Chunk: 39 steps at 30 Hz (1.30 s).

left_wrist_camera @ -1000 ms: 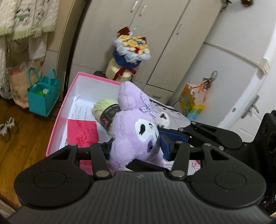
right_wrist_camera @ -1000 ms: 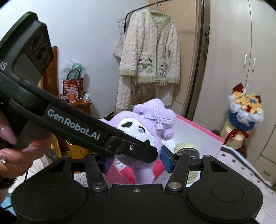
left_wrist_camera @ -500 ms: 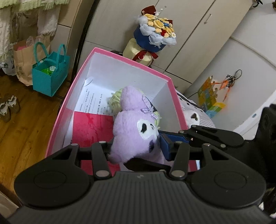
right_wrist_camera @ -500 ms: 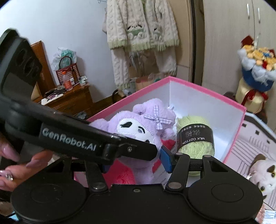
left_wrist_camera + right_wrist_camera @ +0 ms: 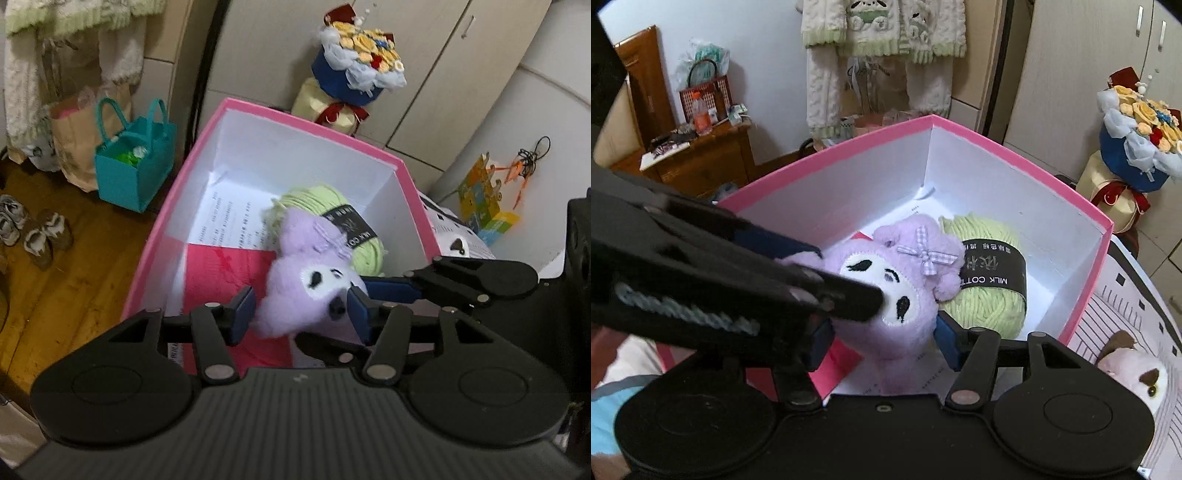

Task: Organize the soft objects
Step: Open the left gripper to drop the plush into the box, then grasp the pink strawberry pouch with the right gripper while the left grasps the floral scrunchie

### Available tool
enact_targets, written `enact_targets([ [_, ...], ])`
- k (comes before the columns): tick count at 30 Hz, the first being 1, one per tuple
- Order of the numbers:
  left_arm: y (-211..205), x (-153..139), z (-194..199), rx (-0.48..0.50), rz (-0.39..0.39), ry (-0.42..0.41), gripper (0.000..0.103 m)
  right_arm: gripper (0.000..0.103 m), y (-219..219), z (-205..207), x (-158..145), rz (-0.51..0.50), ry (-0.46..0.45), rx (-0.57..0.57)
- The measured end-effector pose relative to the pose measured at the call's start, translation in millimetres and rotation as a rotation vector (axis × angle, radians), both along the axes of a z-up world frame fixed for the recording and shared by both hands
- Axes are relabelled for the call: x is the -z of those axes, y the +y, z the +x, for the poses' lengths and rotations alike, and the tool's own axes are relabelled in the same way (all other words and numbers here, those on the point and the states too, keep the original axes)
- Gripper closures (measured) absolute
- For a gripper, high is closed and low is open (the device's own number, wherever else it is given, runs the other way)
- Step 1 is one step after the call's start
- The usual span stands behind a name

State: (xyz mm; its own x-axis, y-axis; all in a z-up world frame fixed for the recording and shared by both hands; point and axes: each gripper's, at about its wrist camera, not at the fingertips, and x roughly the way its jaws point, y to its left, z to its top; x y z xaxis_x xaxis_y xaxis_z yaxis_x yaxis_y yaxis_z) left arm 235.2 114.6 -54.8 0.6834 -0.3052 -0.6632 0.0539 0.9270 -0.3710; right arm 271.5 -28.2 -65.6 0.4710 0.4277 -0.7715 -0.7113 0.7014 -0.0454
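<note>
A purple plush toy with a white face and a checked bow hangs inside the pink box, over its red and white papers. It also shows in the right wrist view. My left gripper has its blue pads spread on either side of the plush. My right gripper also stands around the plush with its pads wide apart. A green yarn ball with a black label lies in the box behind the plush.
A brown and white plush lies on the patterned cloth right of the box. A flower bouquet stands behind the box by the cupboards. A teal bag and shoes sit on the wooden floor at left.
Both grippers have carried the plush down from above the box rim into the box. Both grippers' pads have spread apart around it.
</note>
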Motion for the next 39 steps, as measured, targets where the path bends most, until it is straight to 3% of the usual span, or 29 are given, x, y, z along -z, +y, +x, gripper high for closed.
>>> enact_targets([
  [5, 8, -9, -19, 0.008, -0.010, -0.026, 0.043, 0.031, -8, -15, -6, 0.010, -0.021, -0.014],
  [14, 9, -48, -62, 0.054, 0.041, -0.136, 0.037, 0.031, -29, -43, -32, 0.031, -0.078, 0.026],
  [30, -18, -105, -149, 0.203, 0.117, -0.291, 0.030, 0.031, -54, -138, -87, 0.029, -0.224, 0.018],
  [39, -41, -125, -191, 0.305, 0.148, -0.359, 0.025, 0.030, -106, -189, -109, 0.139, -0.283, 0.026],
])
